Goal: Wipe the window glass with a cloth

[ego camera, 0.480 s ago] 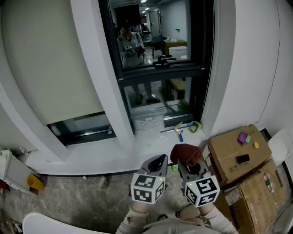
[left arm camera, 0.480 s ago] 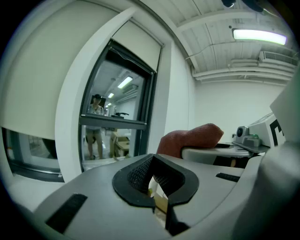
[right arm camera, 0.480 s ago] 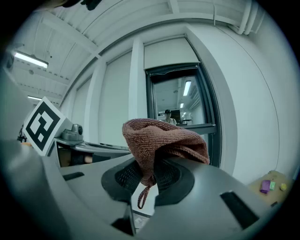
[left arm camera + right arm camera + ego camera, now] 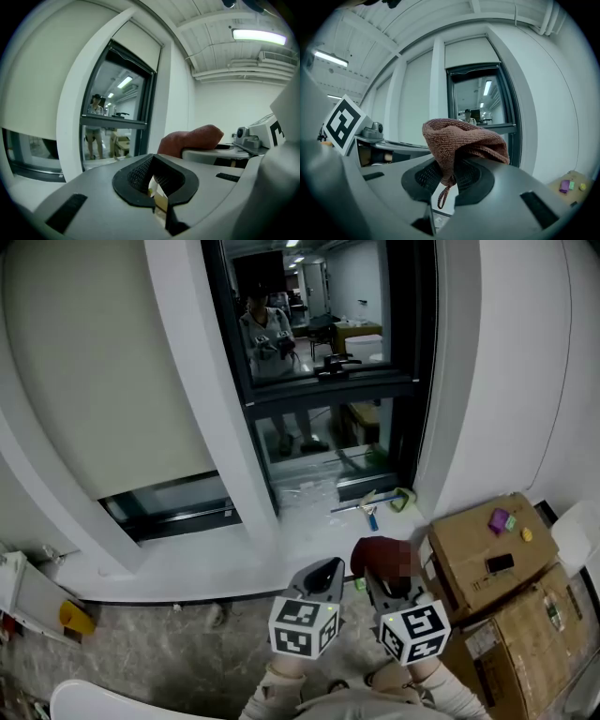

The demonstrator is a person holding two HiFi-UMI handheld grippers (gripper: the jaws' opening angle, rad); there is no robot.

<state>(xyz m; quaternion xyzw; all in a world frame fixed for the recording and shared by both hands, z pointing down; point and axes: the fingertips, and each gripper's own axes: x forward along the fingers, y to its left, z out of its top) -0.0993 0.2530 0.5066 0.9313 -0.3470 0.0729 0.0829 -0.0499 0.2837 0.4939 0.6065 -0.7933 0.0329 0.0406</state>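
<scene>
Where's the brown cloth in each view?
Head view: cloth, lower centre-right.
Left gripper view: cloth, right of centre, beyond the jaws.
Right gripper view: cloth, centre, clamped in the right tool.
Shared landmark: the dark-framed window.

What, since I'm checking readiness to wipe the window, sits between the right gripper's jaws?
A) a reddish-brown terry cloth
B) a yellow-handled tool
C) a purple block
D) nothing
A: in the right gripper view, the reddish-brown terry cloth is bunched up and pinched between the jaws of the right gripper.
</scene>
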